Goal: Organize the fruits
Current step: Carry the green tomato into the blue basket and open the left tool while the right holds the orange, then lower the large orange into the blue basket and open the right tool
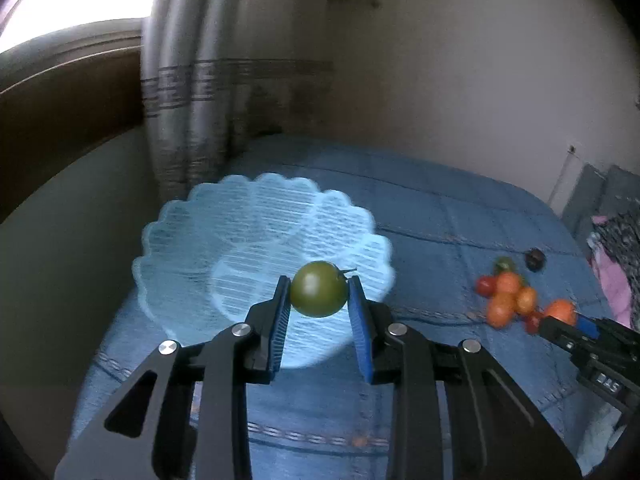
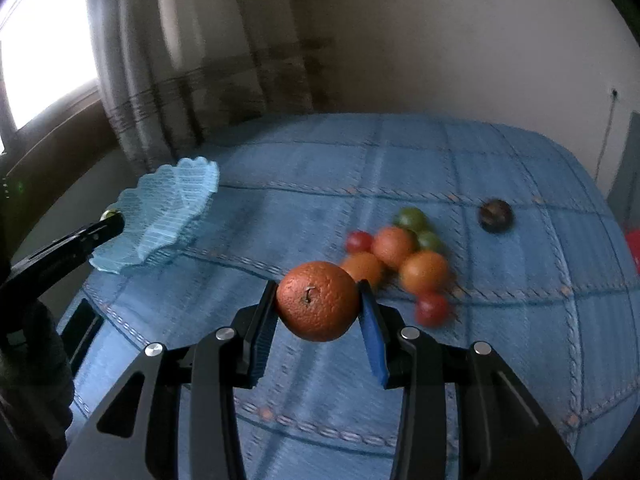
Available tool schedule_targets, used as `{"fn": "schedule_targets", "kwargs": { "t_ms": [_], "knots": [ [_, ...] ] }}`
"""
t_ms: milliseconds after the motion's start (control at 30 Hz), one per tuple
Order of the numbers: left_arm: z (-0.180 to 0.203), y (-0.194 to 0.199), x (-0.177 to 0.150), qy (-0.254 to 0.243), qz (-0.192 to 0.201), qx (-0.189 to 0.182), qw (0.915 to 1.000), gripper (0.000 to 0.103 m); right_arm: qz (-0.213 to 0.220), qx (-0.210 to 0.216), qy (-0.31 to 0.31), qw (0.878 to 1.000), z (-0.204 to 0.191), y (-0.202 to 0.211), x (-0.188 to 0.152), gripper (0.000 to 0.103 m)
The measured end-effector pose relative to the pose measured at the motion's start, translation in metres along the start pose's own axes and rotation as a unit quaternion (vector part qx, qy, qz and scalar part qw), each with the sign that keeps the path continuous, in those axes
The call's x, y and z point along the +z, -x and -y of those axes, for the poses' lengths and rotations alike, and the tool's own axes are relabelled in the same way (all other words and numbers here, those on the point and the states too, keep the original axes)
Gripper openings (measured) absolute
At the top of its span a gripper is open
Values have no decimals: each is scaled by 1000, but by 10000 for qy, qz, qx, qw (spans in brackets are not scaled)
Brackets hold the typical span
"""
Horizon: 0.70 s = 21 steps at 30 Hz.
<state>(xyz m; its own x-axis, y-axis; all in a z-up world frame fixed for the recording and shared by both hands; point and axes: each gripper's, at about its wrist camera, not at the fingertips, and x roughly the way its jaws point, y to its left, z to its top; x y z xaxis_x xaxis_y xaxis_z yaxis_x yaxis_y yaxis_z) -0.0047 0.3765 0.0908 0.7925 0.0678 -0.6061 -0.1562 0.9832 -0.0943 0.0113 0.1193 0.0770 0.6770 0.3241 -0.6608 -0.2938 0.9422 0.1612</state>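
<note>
My left gripper [image 1: 319, 289] is shut on a green tomato [image 1: 319, 294], held over the near side of a pale blue scalloped bowl [image 1: 256, 220] that has nothing in it. My right gripper [image 2: 318, 300] is shut on an orange [image 2: 318, 306], lifted above the blue quilt. The fruit pile [image 2: 404, 254] lies just beyond it: oranges, red tomatoes and green fruits. In the left wrist view the pile [image 1: 508, 292] sits to the right, with the right gripper [image 1: 568, 322] and its orange [image 1: 561, 310] at its near edge. The bowl [image 2: 160, 212] shows far left in the right wrist view, with the left gripper [image 2: 108, 224] beside it.
A small dark round fruit [image 2: 495, 215] lies apart behind the pile, also the dark fruit [image 1: 535, 259]. The blue quilted bedspread [image 2: 360, 380] covers the surface. A grey curtain [image 1: 188, 92] hangs behind the bowl. Pink and patterned cloth [image 1: 612, 264] lies at the far right.
</note>
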Motion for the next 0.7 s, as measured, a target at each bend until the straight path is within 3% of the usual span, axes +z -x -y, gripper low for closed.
{"fn": "schedule_targets", "kwargs": {
  "t_ms": [133,233,367,700],
  "knots": [
    [-22,-9,3,115,-47,247,9996,29,39,218,243,9995,-31,-11,15,40],
    [-34,-16,5,252,-194,203,9993,31,54,387,360,9986,-52,-21,25,40],
    [-47,-14,9,475,-122,207,9986,66,73,602,438,9972,-78,-34,40,40],
    [-71,-1,17,761,190,494,9957,93,-23,845,652,9943,-123,-63,57,40]
  ]
}}
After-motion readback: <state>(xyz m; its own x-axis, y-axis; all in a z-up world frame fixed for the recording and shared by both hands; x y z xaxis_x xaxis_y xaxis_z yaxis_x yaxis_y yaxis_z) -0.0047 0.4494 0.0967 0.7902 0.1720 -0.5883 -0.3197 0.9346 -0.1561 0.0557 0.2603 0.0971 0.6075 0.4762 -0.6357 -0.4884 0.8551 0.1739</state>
